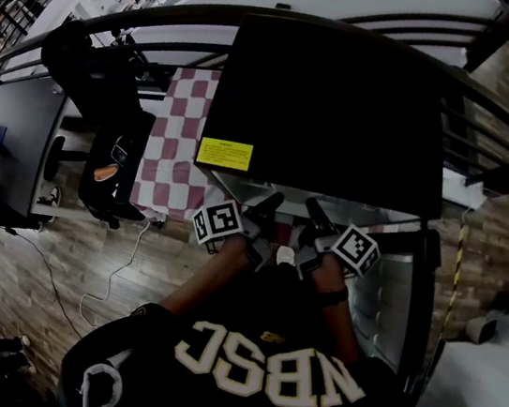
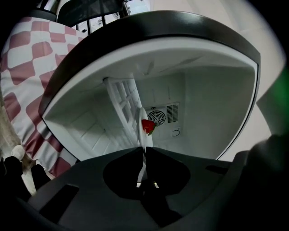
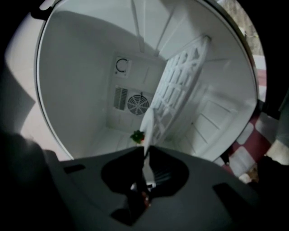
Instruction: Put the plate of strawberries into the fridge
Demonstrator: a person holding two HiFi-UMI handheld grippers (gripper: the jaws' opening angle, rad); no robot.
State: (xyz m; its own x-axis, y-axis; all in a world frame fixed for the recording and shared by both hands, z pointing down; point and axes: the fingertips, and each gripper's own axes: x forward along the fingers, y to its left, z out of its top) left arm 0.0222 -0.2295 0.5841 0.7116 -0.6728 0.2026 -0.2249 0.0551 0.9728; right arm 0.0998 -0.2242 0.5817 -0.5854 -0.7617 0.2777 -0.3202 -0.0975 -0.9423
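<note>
Dead ahead at twelve o'clock, at the open fridge, my left claw and right claw each clamp the plate rim, a strawberry aboard; setting down inside and release remain, I judge.

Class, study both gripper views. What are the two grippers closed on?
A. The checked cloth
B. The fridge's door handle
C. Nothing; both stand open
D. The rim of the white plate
D: the left gripper and the right gripper each pinch the thin edge of the white plate, which carries a strawberry, in front of the fridge interior.
</note>
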